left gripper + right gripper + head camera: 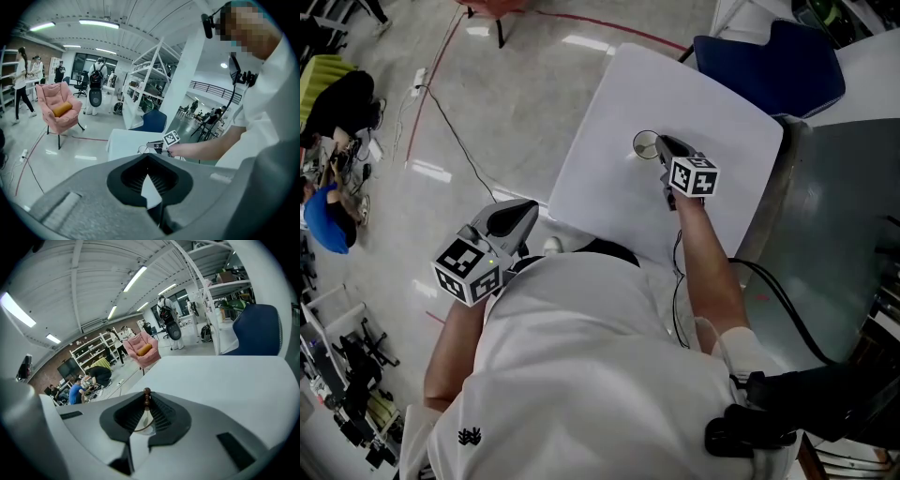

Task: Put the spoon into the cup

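The fingers [161,416] of my right gripper [664,147] are clamped on the spoon [146,397], whose brown knobbed end pokes up past the fingertips. The cup [645,143] stands on the white counter [600,178] right at those fingertips, though I cannot tell whether the spoon's bowl is inside it. My left gripper [521,216] hangs well back from the cup, off the counter's near edge, its fingers [133,180] together at the tips with nothing between them.

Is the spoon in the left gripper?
No, the spoon is pinched between the jaws of the right gripper, while the left gripper has nothing between its jaws.
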Demonstrator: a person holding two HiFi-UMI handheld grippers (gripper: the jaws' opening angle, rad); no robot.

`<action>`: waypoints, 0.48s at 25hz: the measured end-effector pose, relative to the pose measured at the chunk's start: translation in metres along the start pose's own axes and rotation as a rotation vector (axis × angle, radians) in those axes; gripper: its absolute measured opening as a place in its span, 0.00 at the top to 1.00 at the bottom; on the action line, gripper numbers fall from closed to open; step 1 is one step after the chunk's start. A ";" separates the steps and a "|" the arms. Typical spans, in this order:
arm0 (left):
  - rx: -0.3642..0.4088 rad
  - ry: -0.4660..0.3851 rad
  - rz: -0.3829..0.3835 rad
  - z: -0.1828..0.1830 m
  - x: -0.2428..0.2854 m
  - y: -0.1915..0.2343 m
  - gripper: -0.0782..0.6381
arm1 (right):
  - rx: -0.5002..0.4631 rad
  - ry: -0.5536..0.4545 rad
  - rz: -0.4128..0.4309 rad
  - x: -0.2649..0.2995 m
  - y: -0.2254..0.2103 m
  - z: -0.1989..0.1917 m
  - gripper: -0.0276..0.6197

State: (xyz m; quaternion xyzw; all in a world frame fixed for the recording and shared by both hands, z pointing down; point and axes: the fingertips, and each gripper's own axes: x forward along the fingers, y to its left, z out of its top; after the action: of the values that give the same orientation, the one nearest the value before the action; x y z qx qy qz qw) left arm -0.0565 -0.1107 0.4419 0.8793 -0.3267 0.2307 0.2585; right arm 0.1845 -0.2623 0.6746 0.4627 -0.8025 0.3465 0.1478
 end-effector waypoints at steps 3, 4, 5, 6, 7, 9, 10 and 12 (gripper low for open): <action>-0.004 0.002 0.004 -0.002 -0.001 0.000 0.88 | -0.003 0.004 -0.006 0.002 -0.003 -0.005 0.89; -0.005 0.001 0.005 -0.002 -0.001 0.000 0.88 | -0.004 0.004 -0.008 0.002 -0.004 -0.005 0.89; -0.005 0.001 0.006 -0.002 -0.001 0.000 0.88 | -0.004 0.003 -0.008 0.002 -0.004 -0.005 0.89; -0.005 0.001 0.006 -0.003 -0.002 -0.001 0.88 | -0.005 0.001 -0.007 0.002 -0.004 -0.005 0.89; -0.004 0.002 0.007 -0.003 -0.003 -0.001 0.88 | -0.006 -0.001 -0.007 0.002 -0.004 -0.006 0.89; -0.002 0.001 0.006 -0.004 -0.004 -0.002 0.88 | -0.007 -0.005 -0.010 0.001 -0.004 -0.006 0.89; -0.002 0.001 0.005 -0.004 -0.005 -0.002 0.88 | -0.007 -0.006 -0.012 0.001 -0.004 -0.006 0.89; -0.003 0.003 0.003 -0.005 -0.007 -0.002 0.88 | -0.007 -0.004 -0.015 0.001 -0.005 -0.007 0.89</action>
State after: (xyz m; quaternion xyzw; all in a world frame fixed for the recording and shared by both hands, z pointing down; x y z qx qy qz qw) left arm -0.0606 -0.1030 0.4415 0.8782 -0.3278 0.2320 0.2598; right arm 0.1879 -0.2599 0.6827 0.4688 -0.8005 0.3416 0.1505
